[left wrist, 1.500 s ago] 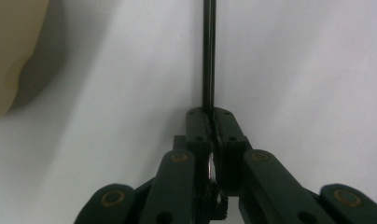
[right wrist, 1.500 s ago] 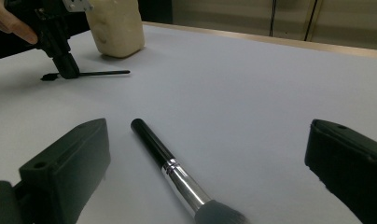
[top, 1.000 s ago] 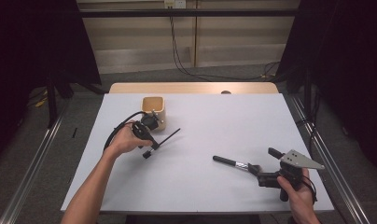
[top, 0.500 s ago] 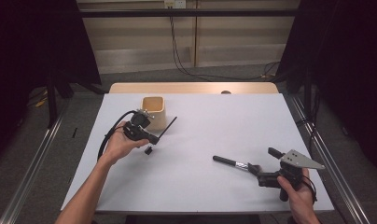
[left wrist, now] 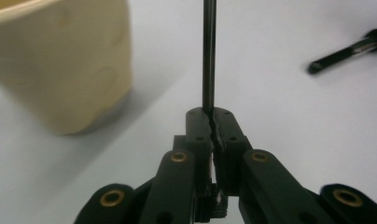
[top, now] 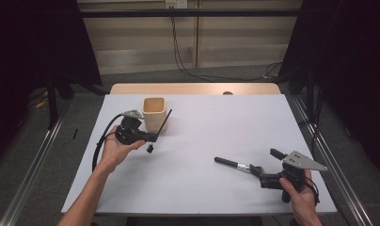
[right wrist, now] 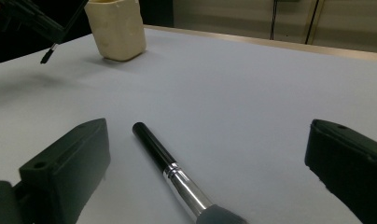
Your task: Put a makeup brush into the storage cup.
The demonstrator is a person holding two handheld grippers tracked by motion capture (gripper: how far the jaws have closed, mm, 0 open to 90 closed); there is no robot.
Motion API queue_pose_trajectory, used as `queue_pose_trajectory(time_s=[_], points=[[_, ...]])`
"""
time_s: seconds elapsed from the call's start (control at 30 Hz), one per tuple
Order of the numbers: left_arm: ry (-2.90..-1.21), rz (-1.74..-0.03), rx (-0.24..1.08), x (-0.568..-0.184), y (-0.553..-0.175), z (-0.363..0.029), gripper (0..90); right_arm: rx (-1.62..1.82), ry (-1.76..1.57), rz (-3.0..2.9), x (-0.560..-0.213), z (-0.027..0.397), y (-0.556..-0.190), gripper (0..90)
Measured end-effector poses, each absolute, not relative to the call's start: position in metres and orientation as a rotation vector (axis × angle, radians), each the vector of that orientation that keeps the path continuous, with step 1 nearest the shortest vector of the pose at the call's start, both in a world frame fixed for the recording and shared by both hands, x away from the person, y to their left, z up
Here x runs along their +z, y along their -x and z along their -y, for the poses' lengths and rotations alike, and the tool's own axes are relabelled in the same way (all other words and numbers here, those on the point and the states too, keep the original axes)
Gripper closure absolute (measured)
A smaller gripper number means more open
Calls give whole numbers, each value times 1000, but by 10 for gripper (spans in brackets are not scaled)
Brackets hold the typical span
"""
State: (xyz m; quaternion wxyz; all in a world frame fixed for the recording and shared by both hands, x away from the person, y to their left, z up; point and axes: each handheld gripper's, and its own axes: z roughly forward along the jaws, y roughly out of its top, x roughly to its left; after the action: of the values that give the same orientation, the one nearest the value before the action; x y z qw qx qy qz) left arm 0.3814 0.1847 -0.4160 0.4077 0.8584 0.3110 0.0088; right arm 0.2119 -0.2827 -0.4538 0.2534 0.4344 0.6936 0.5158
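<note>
Shifted since the earlier frame: left claw (top: pixel 155 137), carried toward the far left corner of the tabletop (top: pixel 202 117) and now right beside the cream cup (top: pixel 154 113), thin brush (top: pixel 161 125) tilted up with its far tip level with the cup's rim. Right claw (top: pixel 255 170) unmoved near the near right corner.

Left claw pressed together on the brush's slim dark handle (left wrist: pixel 208 56), pads (left wrist: pixel 199 123) meeting around it in the left gripper view, cup wall (left wrist: pixel 60 60) close at the left. Small brush head (top: pixel 150 149) hanging below the grip, off the tabletop.

Right claw spread wide, holding nothing; thicker brush (right wrist: pixel 172 172) with black handle and silver ferrule lying flat on the tabletop between the two pads (right wrist: pixel 65 172), touching neither as far as visible.

Likely step: dropping the thin brush into the cup. Risks from here: handle end striking the rim or outer wall instead of clearing it, nudging or tipping the light cup; thin handle pivoting in the narrow grip, swinging off line; release too early, brush falling beside the cup onto the tabletop. Far tip needs to come over the mouth before lowering.
</note>
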Motion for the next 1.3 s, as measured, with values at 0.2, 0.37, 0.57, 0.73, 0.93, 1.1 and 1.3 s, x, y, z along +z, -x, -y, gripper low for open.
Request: queue_pose_trajectory(time_s=[0.2,0.37,0.57,0.73,0.93,1.1,1.3], points=[[-2095,-756,34,-414,-367,-191,862,1429,-1154,-1899,-453,281,-211,0],[-2039,-750,65,-415,-353,-194,861,1433,-1160,-1893,-453,281,-211,0],[-2020,-724,61,-415,-338,-197,861,1433,-1159,-1888,-452,282,-211,0],[-2030,-690,47,-417,-327,-194,861,1460,-1169,-1879,-452,281,-211,0],[-2034,-642,25,-419,-317,-188,861,1450,-1162,-1873,-450,280,-212,0],[-2032,-619,-5,-421,-311,-180,861,1475,-1146,-1868,-444,280,-214,0],[-2040,-586,-32,-423,-307,-173,861,1507,-1118,-1883,-438,277,-215,0]])
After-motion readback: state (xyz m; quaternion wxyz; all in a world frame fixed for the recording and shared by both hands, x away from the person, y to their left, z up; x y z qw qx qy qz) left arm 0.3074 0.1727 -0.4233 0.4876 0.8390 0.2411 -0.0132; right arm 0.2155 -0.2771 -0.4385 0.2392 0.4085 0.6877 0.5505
